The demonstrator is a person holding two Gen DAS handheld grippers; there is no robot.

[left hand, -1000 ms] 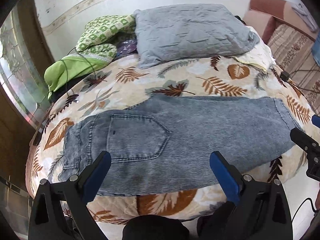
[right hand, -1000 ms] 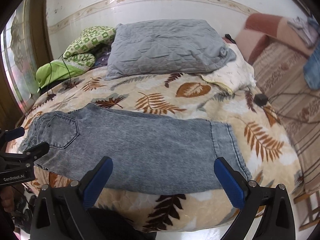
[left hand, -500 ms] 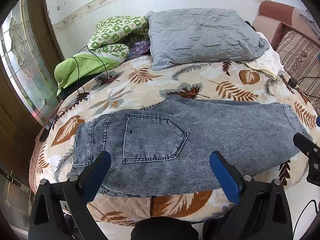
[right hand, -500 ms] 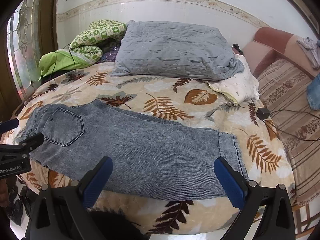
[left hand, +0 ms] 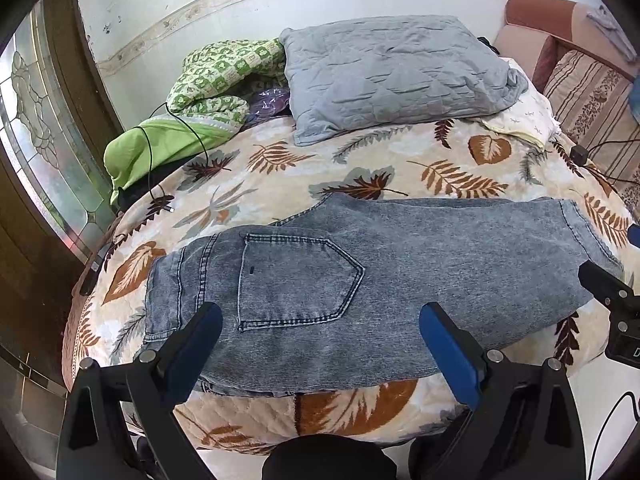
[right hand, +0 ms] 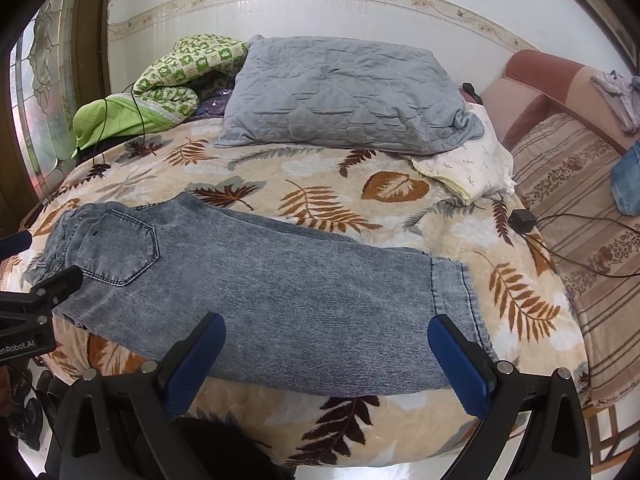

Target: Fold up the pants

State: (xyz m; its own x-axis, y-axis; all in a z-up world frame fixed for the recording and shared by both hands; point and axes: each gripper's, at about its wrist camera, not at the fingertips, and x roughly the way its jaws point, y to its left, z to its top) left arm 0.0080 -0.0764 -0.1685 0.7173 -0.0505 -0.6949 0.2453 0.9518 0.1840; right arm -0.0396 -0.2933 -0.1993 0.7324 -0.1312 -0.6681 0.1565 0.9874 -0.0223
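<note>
Grey-blue jeans [left hand: 400, 264] lie flat across the near part of a leaf-print bed, folded lengthwise, back pocket [left hand: 288, 280] up, waistband at the left, leg hems at the right. They also show in the right wrist view [right hand: 280, 296]. My left gripper [left hand: 320, 340] is open and empty, hovering above the near edge of the jeans by the pocket. My right gripper [right hand: 326, 352] is open and empty above the near edge of the legs, close to the hems [right hand: 456, 300]. Each gripper shows at the edge of the other's view.
A grey quilted pillow [left hand: 396, 76] and green bedding [left hand: 192, 112] lie at the far side of the bed. A cream cloth [right hand: 468, 168] and a black charger with cable [right hand: 522, 220] sit at the right. A striped sofa [right hand: 580, 200] stands beyond.
Both grippers have drawn back and risen from the bed, so the jeans sit lower and smaller in view. The jeans have not moved. Both stay open.
</note>
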